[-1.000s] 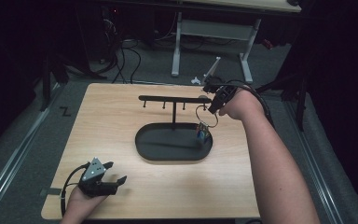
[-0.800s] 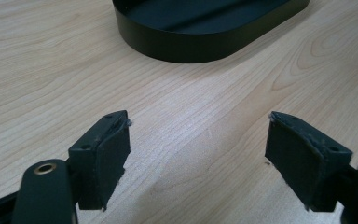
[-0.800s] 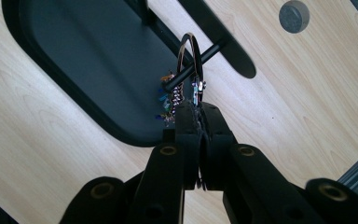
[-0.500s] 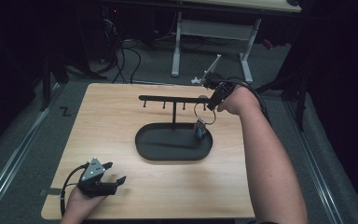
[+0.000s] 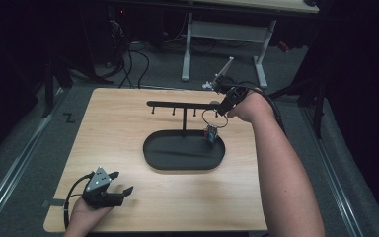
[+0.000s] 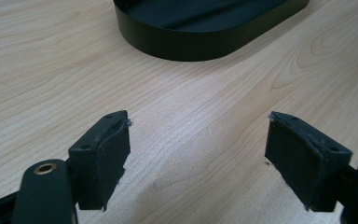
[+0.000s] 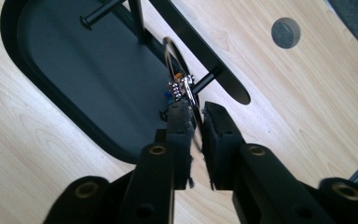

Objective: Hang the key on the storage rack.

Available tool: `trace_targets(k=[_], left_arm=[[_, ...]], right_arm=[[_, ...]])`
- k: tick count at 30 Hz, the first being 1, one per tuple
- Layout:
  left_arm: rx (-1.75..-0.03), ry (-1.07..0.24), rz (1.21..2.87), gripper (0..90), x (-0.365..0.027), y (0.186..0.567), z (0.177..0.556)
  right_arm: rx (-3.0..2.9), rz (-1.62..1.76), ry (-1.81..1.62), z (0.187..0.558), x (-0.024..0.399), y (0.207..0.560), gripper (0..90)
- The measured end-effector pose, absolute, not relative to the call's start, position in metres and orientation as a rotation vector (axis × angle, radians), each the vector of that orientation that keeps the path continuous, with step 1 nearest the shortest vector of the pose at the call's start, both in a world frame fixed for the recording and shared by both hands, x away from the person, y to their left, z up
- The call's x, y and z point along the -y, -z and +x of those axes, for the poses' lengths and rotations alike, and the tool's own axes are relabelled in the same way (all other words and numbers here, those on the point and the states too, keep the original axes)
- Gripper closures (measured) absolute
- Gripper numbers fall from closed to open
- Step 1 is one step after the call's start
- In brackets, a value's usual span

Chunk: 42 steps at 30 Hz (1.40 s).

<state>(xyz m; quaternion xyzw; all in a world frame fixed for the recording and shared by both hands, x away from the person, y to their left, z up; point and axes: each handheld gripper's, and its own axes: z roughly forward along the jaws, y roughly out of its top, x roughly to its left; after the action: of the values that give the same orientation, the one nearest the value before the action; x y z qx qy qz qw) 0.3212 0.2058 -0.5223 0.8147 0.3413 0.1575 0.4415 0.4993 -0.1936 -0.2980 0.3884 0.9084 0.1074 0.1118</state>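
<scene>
Little has shifted since the earlier frames: the right gripper (image 5: 221,109) sits at the same end of the rack (image 5: 183,104), and its jaws have just been opening a little, with the ring (image 5: 209,116) between them.

From the high view, the ring hangs at the rack's right end, over the right part of the black tray (image 5: 153,154), with a small coloured charm (image 5: 210,133) dangling below it. The left gripper (image 5: 121,183) rests near the table's (image 5: 128,123) front left corner, well apart from the tray. Cables and a white frame lie on the floor beyond.

The left gripper view has the left gripper (image 6: 198,140) with jaws wide apart and bare wood between them; the tray's curved wall (image 6: 205,39) stands ahead.

The right gripper view gives what the high view cannot: the right gripper (image 7: 196,122) has its pads a narrow slit apart, and the metal ring (image 7: 186,88) runs down into that slit beside a peg (image 7: 205,80) of the rack. Whether the pads touch the ring is not clear. A grey round cap (image 7: 285,32) sits in the tabletop beyond the rack bar (image 7: 200,51).
</scene>
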Motion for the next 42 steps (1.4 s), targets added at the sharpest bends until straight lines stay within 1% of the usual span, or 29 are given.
trace_targets(k=[6, 10, 14, 23, 28, 31, 35, 42], left_arm=[[-0.846, -0.392, 2.022, 22.4, -0.205, 0.522, 0.32], [-0.844, -0.389, 2.028, 22.3, -0.205, 0.522, 0.321], [-0.844, -0.388, 2.032, 22.1, -0.205, 0.522, 0.321], [-0.843, -0.39, 2.038, 21.9, -0.204, 0.523, 0.321], [-0.842, -0.39, 2.039, 21.9, -0.203, 0.523, 0.321], [-0.842, -0.387, 2.039, 21.8, -0.203, 0.523, 0.321], [-0.841, -0.386, 2.047, 21.6, -0.203, 0.523, 0.32], [-0.842, -0.391, 2.048, 21.5, -0.203, 0.524, 0.319]], right_arm=[[-2.619, 1.185, -0.335, 0.492, 0.195, 0.292, 70.8], [-2.593, 1.206, -0.338, 0.488, 0.197, 0.288, 61.9], [-2.576, 1.246, -0.349, 0.486, 0.199, 0.289, 49.7], [-2.541, 1.258, -0.374, 0.481, 0.204, 0.294, 31.8], [-2.527, 1.268, -0.379, 0.478, 0.207, 0.299, 25.3], [-2.515, 1.283, -0.4, 0.474, 0.209, 0.303, 23.0], [-2.508, 1.289, -0.409, 0.469, 0.213, 0.311, 21.0], [-2.49, 1.304, -0.434, 0.458, 0.222, 0.323, 20.0]])
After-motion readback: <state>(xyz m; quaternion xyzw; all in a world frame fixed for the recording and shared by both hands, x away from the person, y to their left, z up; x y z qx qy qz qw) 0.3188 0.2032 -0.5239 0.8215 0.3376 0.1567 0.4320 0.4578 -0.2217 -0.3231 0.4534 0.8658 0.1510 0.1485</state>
